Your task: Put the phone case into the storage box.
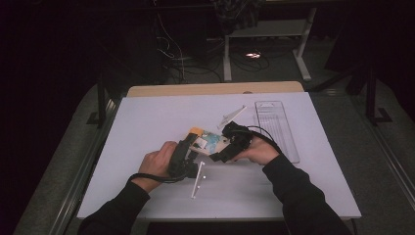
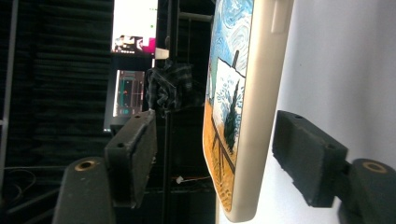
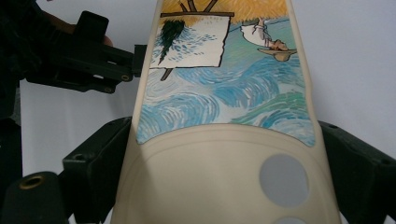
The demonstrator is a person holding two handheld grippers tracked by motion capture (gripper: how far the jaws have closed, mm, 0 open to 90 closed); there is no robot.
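A cream phone case (image 1: 211, 142) with a painted blue-and-orange picture is held above the middle of the white table (image 1: 147, 122). My right gripper (image 1: 231, 143) is shut on it; in the right gripper view (image 3: 222, 128) both jaws press the sides of the case (image 3: 219, 93) near its camera cutouts. My left gripper (image 1: 185, 155) reaches in from the left. In the left gripper view (image 2: 219, 154) the case (image 2: 243, 116) stands edge-on between the jaws, with a gap to the left jaw, so that gripper is open. The left gripper (image 3: 93, 60) also appears beside the case's far edge.
A clear plastic tray (image 1: 276, 128) lies at the right of the table. A white angled piece (image 1: 233, 116) sits behind the grippers, and a thin white strip (image 1: 197, 180) lies in front of them. Beyond the table are desk legs and cables on a dark floor.
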